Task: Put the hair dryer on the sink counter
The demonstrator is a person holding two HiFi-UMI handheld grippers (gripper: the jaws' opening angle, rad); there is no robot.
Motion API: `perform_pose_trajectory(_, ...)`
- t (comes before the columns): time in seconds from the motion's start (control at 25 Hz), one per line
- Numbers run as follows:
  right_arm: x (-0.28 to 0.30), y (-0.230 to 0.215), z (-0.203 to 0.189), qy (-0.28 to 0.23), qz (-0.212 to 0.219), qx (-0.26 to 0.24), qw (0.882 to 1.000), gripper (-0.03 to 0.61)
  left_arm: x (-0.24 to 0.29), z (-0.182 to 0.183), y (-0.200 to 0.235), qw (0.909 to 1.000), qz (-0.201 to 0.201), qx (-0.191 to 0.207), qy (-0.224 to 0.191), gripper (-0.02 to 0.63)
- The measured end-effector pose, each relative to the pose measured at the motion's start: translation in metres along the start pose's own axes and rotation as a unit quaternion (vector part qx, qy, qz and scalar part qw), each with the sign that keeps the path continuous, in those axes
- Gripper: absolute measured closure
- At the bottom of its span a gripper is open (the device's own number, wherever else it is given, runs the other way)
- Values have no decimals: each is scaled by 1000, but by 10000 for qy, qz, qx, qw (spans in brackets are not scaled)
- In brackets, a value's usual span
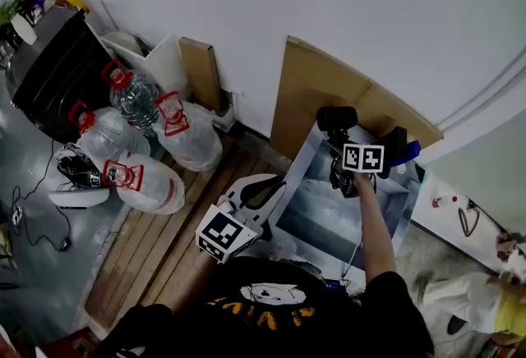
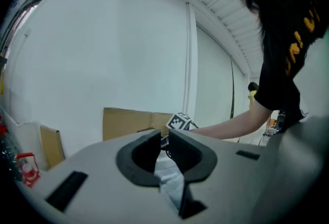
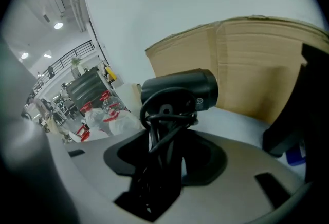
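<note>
Over the steel worktop (image 1: 329, 217), the dryer (image 3: 180, 92) is held upright in the right tongs (image 3: 163, 138), which clamp its handle (cord wound round it). The left tongs (image 2: 162, 141) stand narrow and empty. The dryer is likely a light, rigid, smooth plastic shell, top-heavy at the barrel, so grip the cord-wrapped handle.

**Left gripper (image 2: 164, 141) empty, facing white wall (image 2: 103, 53)**

Dark pads (image 2: 187, 155) nearly together, narrow gap, nothing between. Just beyond, a marker cube (image 2: 180, 121) at the end of a bare forearm (image 2: 231, 125) reaching in from the right. Cardboard (image 2: 128, 123) leaning against the wall behind.
</note>
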State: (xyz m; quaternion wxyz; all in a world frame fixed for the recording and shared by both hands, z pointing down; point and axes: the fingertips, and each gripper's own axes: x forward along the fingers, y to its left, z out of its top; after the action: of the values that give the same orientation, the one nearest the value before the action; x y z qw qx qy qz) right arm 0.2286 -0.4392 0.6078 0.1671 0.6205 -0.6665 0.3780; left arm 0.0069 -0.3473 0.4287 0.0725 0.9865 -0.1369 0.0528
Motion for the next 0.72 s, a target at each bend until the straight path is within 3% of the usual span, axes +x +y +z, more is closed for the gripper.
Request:
perform_pose_trajectory(0.32,36,-53,-7,110,-461,214,9986,385,-1,-13,29,9995,156,-91,246,574)
perform_pose_trajectory(0.72,53,-60,-14,173,-825,-634,9944,366,6,-25,39,9988,91,-110,474,574)
